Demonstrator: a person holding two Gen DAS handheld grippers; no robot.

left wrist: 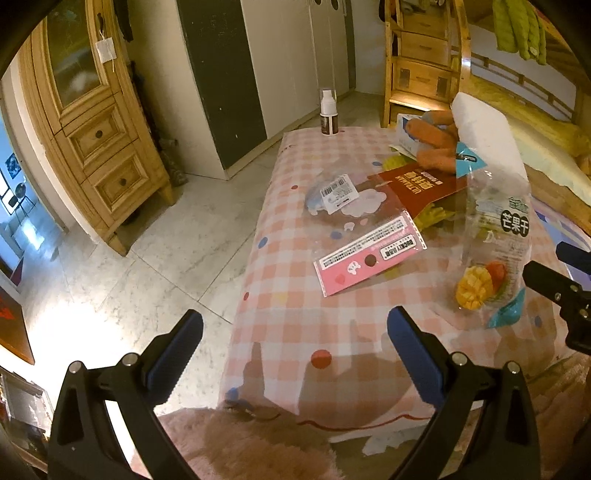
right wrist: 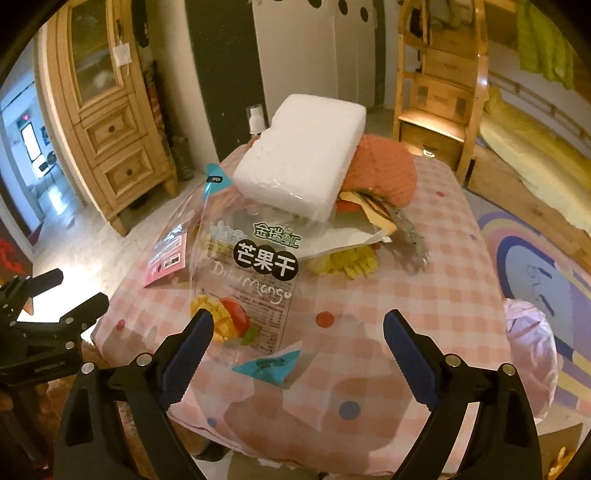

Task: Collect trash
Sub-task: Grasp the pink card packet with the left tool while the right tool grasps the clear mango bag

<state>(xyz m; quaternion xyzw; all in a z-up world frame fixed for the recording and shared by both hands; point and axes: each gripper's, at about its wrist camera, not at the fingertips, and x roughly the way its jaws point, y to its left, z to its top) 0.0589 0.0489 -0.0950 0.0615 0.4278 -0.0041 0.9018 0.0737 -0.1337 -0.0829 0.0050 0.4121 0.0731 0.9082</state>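
Tablecloth [right wrist: 424, 295]: foil wrapper [right wrist: 412, 236] right-view only

Far beyond our tongs we see a white bottle [left wrist: 328, 112] upright at the far edge of the checked table [left wrist: 295, 314]. Left stands a wooden cabinet [left wrist: 92, 122]; far right, a green jacket [left wrist: 519, 27] hangs.

Two handheld grippers tilt steeply downward, side by side. The left gripper [left wrist: 295, 328] stands with its jaws spread wide, its blue-padded fingers [left wrist: 177, 354] clasping nothing. The right gripper [right wrist: 299, 332] is likewise agape — blue pads [right wrist: 406, 354] well apart and touching nothing between them. In the left wrist view the right gripper's black fingertips [left wrist: 554, 288] enter at the right edge; in the right wrist view the left gripper's black fingers [right wrist: 74, 317] show at the left edge — the two near each other, apart.
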